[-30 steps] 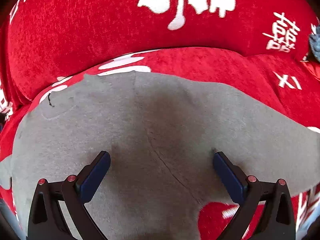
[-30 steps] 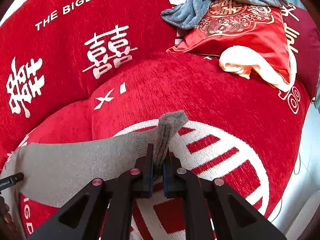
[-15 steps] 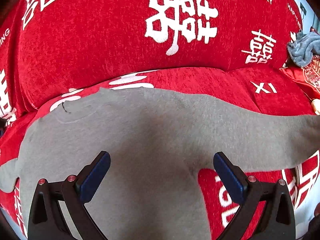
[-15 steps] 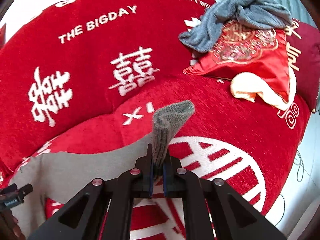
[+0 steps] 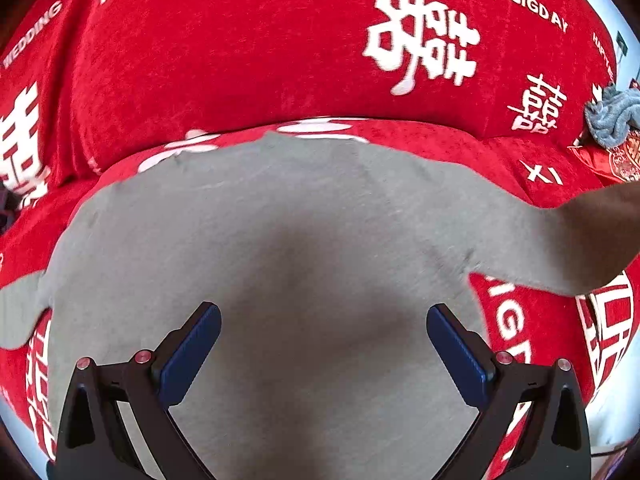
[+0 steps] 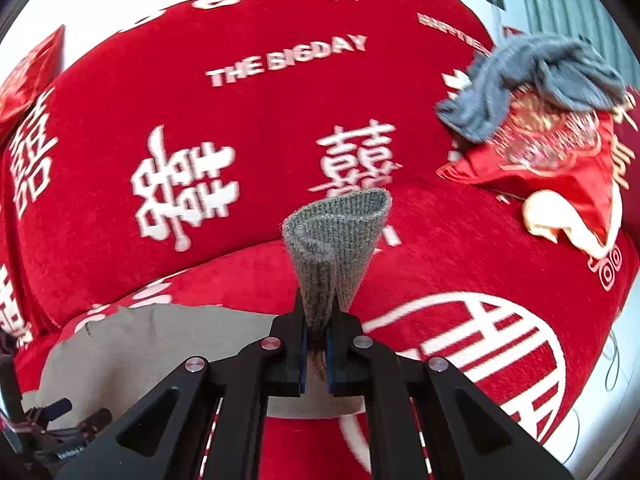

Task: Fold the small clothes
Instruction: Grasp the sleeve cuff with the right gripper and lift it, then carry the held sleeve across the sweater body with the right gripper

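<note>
A grey knit top [image 5: 280, 220] lies spread on the red sofa seat [image 5: 520, 168]. My left gripper [image 5: 322, 312] hovers over its body, open, with nothing between the blue pads. One sleeve [image 5: 580, 232] stretches off to the right and rises off the seat. In the right wrist view my right gripper [image 6: 316, 312] is shut on that sleeve's ribbed cuff [image 6: 340, 224], which stands up above the jaws. The top's body [image 6: 160, 344] lies behind it to the left.
The red backrest [image 6: 240, 120] with white lettering rises behind the seat. At the far right a crumpled grey-blue cloth [image 6: 528, 76] lies on a red embroidered cushion [image 6: 560, 160]. The seat's front edge and pale floor [image 6: 612, 380] show at the right.
The right gripper has risen with the cuff, lifting the sleeve off the seat. The left gripper has drawn back over the top's body, still open, so more of the sofa shows.
</note>
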### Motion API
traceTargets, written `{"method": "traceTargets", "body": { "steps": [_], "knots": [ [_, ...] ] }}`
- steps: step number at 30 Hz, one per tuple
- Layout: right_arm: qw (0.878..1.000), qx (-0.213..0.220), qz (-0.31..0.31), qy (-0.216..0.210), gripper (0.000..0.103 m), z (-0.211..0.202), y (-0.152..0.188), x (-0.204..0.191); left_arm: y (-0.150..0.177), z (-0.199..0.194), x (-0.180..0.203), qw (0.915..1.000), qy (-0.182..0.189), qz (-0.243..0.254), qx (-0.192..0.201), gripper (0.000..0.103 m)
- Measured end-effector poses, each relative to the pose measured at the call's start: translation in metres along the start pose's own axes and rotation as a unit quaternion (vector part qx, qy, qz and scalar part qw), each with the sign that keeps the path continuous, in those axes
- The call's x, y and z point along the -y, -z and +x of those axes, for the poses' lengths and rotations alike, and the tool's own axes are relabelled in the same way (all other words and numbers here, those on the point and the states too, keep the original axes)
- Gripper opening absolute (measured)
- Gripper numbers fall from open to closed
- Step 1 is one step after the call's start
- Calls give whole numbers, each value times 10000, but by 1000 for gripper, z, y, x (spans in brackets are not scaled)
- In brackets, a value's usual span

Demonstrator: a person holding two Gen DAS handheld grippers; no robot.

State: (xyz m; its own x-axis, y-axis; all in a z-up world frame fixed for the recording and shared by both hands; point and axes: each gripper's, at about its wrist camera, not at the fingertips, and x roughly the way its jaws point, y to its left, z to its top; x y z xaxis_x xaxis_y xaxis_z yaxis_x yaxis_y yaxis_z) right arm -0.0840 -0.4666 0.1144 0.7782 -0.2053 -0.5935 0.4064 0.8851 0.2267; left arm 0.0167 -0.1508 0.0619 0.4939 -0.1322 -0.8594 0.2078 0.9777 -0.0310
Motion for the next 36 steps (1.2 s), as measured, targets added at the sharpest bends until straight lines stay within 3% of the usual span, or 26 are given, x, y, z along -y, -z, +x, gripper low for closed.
{"method": "traceTargets", "body": {
  "steps": [23,36],
  "knots": [
    [9902,-72,-1167,-761,7,-16,19,-223,28,-27,-118,9982,136,-558,156,103],
    [9768,-682,-1663,-1168,7,16,72,-343,56,-17,-193,9923,172,-1221,-61,103]
  ]
}}
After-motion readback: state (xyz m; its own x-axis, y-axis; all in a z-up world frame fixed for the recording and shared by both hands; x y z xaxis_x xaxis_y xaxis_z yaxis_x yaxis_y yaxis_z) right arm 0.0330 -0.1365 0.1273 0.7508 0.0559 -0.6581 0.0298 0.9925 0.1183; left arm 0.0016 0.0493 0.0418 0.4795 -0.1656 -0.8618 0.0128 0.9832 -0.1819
